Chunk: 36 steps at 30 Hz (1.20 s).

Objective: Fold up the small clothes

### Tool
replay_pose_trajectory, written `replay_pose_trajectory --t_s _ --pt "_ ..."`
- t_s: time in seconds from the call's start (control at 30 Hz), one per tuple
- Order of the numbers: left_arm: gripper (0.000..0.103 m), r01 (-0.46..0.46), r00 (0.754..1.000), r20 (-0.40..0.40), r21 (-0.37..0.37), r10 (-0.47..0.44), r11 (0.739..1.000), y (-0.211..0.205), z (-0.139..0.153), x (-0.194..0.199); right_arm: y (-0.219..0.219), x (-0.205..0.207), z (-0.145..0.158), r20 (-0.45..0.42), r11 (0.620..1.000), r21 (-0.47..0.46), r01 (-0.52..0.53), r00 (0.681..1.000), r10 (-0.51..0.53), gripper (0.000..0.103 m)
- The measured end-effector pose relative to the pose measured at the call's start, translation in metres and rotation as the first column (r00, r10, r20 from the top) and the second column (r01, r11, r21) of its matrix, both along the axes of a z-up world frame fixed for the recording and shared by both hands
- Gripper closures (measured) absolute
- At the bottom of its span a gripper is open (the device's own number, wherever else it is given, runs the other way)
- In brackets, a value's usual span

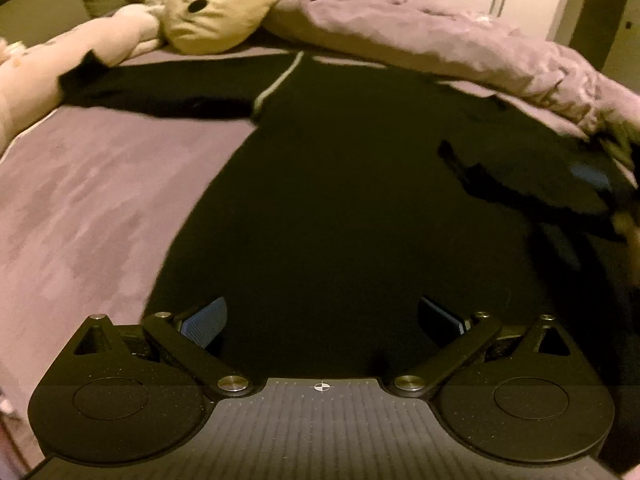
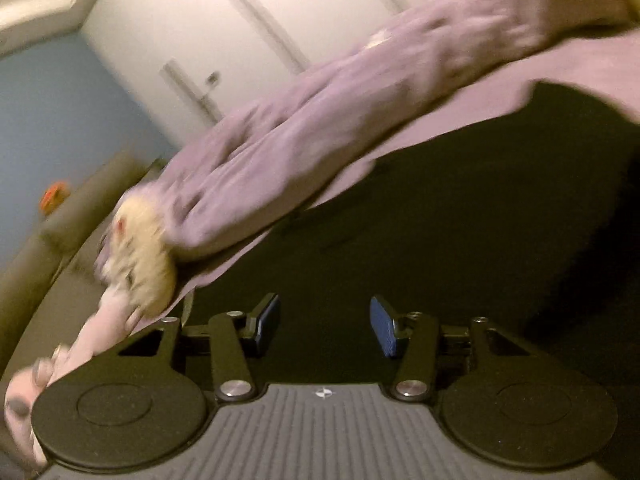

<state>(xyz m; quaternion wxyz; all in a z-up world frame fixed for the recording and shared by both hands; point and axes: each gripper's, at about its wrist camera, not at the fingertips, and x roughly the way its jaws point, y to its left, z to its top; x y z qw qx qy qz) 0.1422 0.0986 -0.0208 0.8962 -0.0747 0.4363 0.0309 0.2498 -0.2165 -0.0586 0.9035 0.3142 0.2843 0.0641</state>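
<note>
Matte black long-sleeve top (image 1: 340, 184) flat on lilac sheet (image 1: 92, 200), L tongs (image 1: 322, 318) wide, R tongs (image 2: 325, 326) wide, both empty

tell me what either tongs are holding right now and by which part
Nothing is held. Left tongs and right tongs are both open above the black garment, with no cloth between their pads.

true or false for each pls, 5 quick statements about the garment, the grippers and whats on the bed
1. The black long-sleeved top lies spread on the purple bed sheet. True.
2. The left gripper is clamped on a sleeve. False: its jaws stand wide open, holding nothing.
3. A cream cat-face plush cushion sits beyond the top's collar. True.
4. The right gripper holds a white sock. False: it is open and empty, over the black fabric.
5. The bunched duvet is green. False: it is purple.
</note>
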Motion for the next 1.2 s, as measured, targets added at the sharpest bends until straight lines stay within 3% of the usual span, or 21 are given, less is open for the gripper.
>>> replay_pose_trajectory --t_s 0.23,0.3,0.4,0.5,0.6,0.7,0.8,0.97,1.03,1.1,1.2 --pt "0.0 0.042 0.999 0.028 -0.121 -0.039 0.992 -0.037 0.002 0.073 -0.099 -0.071 -0.047 -0.091 0.973 0.019 0.228 0.97 -0.226 0.045" --pt "0.0 0.055 0.998 0.006 -0.181 -0.055 0.982 -0.049 -0.002 0.1 -0.108 -0.088 -0.064 -0.009 0.985 0.013 0.174 0.985 -0.174 0.047" --pt "0.0 0.043 0.997 -0.047 -0.279 -0.059 0.959 -0.066 -0.014 0.141 -0.094 -0.105 -0.078 0.131 0.987 -0.108 0.121 0.986 -0.106 0.045" --pt "0.0 -0.012 0.992 -0.12 -0.317 -0.027 0.948 -0.076 -0.033 0.171 -0.096 -0.105 -0.075 0.148 0.99 -0.098 0.102 0.985 -0.086 0.032" --pt "0.0 -0.06 0.991 -0.136 -0.362 0.011 0.93 -0.081 -0.045 0.183 -0.097 -0.105 -0.076 0.167 0.992 -0.087 0.09 0.983 -0.074 0.029" --pt "0.0 -0.098 0.991 -0.127 -0.463 0.044 0.881 -0.078 -0.051 0.185 -0.1 -0.104 -0.077 0.185 0.995 -0.058 0.077 0.981 -0.065 0.026" --pt "0.0 -0.119 0.991 -0.122 -0.585 0.058 0.802 -0.07 -0.06 0.188 -0.095 -0.102 -0.081 0.197 0.996 -0.057 0.069 0.979 -0.057 0.023" --pt "0.0 -0.144 0.988 -0.137 -0.669 0.069 0.729 -0.067 -0.067 0.194 -0.093 -0.1 -0.082 0.201 0.996 -0.056 0.066 0.978 -0.053 0.022" --pt "0.0 -0.124 0.99 -0.128 -0.676 0.05 0.726 -0.07 -0.067 0.195 -0.093 -0.099 -0.082 0.2 0.996 -0.057 0.066 0.978 -0.053 0.021" --pt "0.001 -0.094 0.993 -0.118 -0.663 0.021 0.742 -0.074 -0.066 0.197 -0.093 -0.1 -0.082 0.2 0.996 -0.058 0.066 0.978 -0.053 0.021" --pt "0.02 -0.086 0.993 -0.117 -0.651 0.012 0.754 -0.076 -0.065 0.2 -0.093 -0.099 -0.083 0.199 0.996 -0.06 0.066 0.979 -0.053 0.021"
